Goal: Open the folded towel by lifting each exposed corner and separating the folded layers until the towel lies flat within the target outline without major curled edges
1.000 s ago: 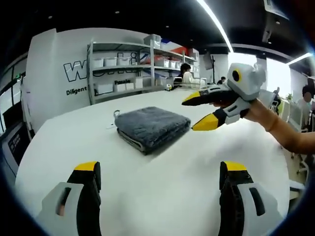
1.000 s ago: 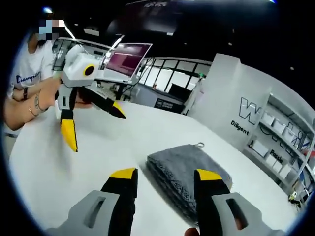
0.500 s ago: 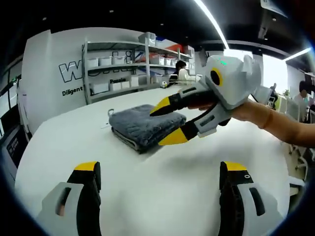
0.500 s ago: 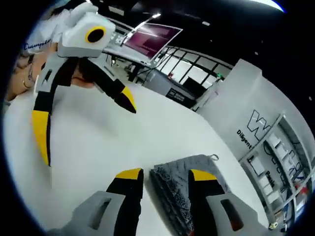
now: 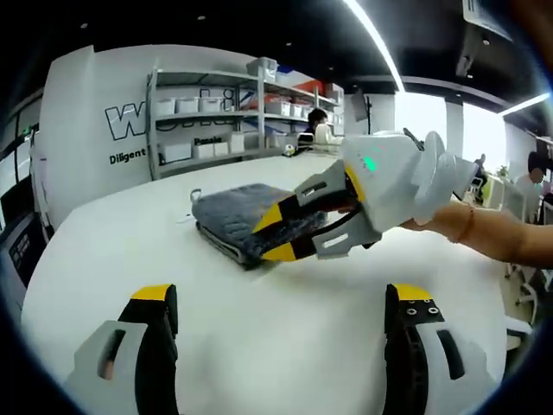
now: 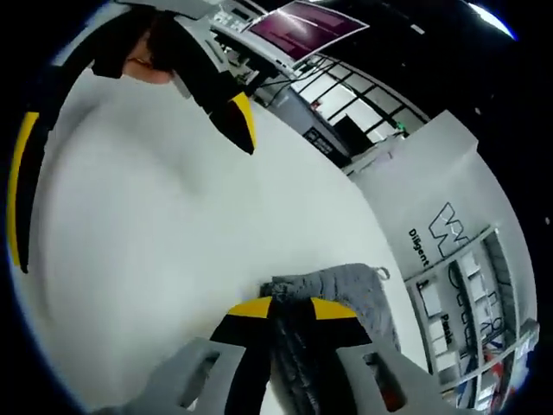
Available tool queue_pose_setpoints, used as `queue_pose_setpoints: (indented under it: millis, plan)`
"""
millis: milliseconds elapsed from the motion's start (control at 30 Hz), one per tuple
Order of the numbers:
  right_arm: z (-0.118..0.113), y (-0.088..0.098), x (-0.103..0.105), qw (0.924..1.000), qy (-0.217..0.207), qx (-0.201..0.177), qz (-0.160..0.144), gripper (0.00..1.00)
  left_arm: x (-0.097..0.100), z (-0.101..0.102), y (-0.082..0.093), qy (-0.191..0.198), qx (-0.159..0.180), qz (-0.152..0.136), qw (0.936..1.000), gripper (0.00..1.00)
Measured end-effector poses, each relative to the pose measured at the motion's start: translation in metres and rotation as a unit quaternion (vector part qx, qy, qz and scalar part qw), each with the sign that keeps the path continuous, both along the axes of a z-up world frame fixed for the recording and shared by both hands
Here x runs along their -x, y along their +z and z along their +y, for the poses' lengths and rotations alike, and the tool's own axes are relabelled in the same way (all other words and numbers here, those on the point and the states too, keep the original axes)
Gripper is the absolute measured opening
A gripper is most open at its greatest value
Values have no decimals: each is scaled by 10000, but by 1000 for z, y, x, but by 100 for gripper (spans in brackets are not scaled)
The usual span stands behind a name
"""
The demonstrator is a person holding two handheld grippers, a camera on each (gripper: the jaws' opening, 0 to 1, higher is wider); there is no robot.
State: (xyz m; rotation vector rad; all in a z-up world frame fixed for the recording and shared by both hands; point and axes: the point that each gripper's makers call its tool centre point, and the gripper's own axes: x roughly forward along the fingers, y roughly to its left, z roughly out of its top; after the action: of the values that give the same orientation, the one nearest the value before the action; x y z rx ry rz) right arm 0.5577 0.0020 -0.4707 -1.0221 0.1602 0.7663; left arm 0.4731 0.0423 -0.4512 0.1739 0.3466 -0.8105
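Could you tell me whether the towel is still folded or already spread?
Folded: the towel lies as a thick stack with layered edges, and the right gripper is just closing around its edge.

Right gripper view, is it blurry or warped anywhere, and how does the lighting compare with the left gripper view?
Right gripper view: strong fisheye bending and heavy tilt; the left hand-held gripper looks stretched near the edge, and the white table is softly glary. Left gripper view: fairly sharp, ceiling light strips overhead, a soft shadow under the grey towel, and the right hand-held gripper reads clearly.
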Motion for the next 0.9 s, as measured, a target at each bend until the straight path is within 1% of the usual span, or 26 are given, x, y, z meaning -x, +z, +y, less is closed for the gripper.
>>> queue_pose_setpoints:
  millis: [67,133,167,200,267,333,433,533,633,667,733,767,900]
  plan:
    - [-1,5,-1,9994,-74,-330,76,2,0,0,0,4,4,11,10000,99]
    - [-2,9,-3,9978,-122,-627,148,1,0,0,-1,6,41,31,10000,99]
    - [-4,12,-4,9960,-187,-838,226,1,0,1,0,18,71,39,10000,99]
    - [-5,15,-5,9946,-225,-974,279,1,-1,1,0,29,101,48,9999,99]
    - [-9,25,-6,9927,-248,-1162,186,1,-1,2,1,44,144,55,9999,98]
    - [-14,37,-8,9877,-371,-1511,132,1,-2,2,1,58,173,61,9998,98]
    - [-25,53,-12,9774,-572,-2032,95,1,-2,3,1,74,180,68,9998,98]
    - [-38,64,-17,9735,-667,-2187,-27,1,-2,3,0,77,187,76,9998,98]
    - [-56,72,-23,9705,-904,-2227,-183,1,-2,2,0,43,180,78,9998,98]
    - [-63,75,-24,9679,-1000,-2288,-276,1,-2,2,0,37,186,78,9998,98]
    - [-75,82,-25,9598,-1169,-2532,-325,1,-2,1,1,32,204,70,9998,98]
    - [-80,85,-25,9575,-1208,-2595,-344,1,-2,1,1,33,208,67,9998,98]
    - [-95,90,-26,9556,-1360,-2569,-481,0,-3,3,1,62,227,87,9997,98]
